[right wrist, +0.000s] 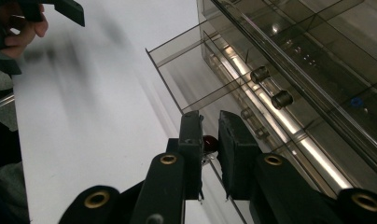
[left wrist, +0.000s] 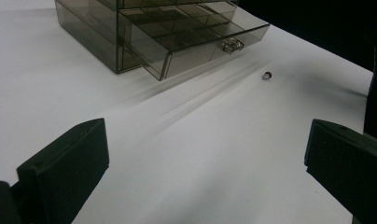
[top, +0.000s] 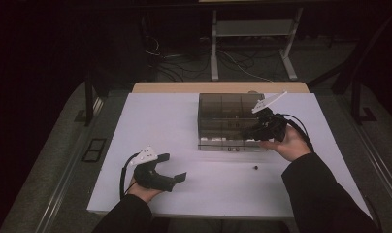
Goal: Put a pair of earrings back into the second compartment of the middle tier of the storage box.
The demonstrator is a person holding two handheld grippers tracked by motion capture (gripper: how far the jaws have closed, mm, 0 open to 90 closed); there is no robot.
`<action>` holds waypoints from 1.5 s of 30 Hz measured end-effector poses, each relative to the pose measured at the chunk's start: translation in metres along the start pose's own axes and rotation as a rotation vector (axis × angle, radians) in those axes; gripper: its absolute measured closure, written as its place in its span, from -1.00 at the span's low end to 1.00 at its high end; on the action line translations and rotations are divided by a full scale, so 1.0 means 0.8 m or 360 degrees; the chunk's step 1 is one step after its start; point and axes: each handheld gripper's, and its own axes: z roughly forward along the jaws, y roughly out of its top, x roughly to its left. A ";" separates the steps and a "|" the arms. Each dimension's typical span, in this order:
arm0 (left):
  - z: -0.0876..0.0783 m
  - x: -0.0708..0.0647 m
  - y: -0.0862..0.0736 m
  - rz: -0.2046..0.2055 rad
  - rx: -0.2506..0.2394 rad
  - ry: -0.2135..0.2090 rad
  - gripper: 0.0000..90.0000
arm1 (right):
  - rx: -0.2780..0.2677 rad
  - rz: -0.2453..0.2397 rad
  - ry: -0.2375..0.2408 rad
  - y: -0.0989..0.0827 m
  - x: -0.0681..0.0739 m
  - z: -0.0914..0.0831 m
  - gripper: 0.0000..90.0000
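Observation:
A smoky clear drawer cabinet (top: 223, 114) stands on the white table (top: 165, 126), its bottom drawer (left wrist: 191, 44) pulled out. My right gripper (top: 250, 132) reaches over that drawer's front from the right. Its jaws (right wrist: 210, 126) are shut on a small dark red piece (right wrist: 210, 142) above the drawer's open compartments (right wrist: 196, 70). A similar small round piece (top: 255, 168) lies loose on the table in front of the cabinet (left wrist: 267, 74). My left gripper (top: 173, 167) rests near the table's front left, open and holding nothing (left wrist: 205, 158).
Several small dark cylinders (right wrist: 282, 99) lie in the drawer's compartments. The drawer has a small metal handle (left wrist: 232, 45). The person's left hand (right wrist: 23, 28) is seen across the table. A metal stand (top: 252, 43) and cables lie on the floor beyond.

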 end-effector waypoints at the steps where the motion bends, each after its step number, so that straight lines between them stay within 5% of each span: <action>1: 0.000 0.000 0.000 0.0002 -0.0004 -0.0001 -1.00 | 0.0000 -0.0001 0.0003 0.000 -0.001 0.002 0.74; 15: -0.001 0.001 0.000 -0.0002 -0.0012 0.0004 -1.00 | -0.0025 0.0009 0.0024 0.006 -0.011 0.033 0.74; 41: 0.000 0.001 0.001 -0.0003 -0.0004 0.0004 -1.00 | 0.0137 0.0066 0.0032 0.005 -0.031 0.086 0.73; 45: 0.000 0.001 0.001 -0.0004 -0.0003 0.0001 -1.00 | 0.0147 0.0064 0.0035 0.005 -0.031 0.087 0.58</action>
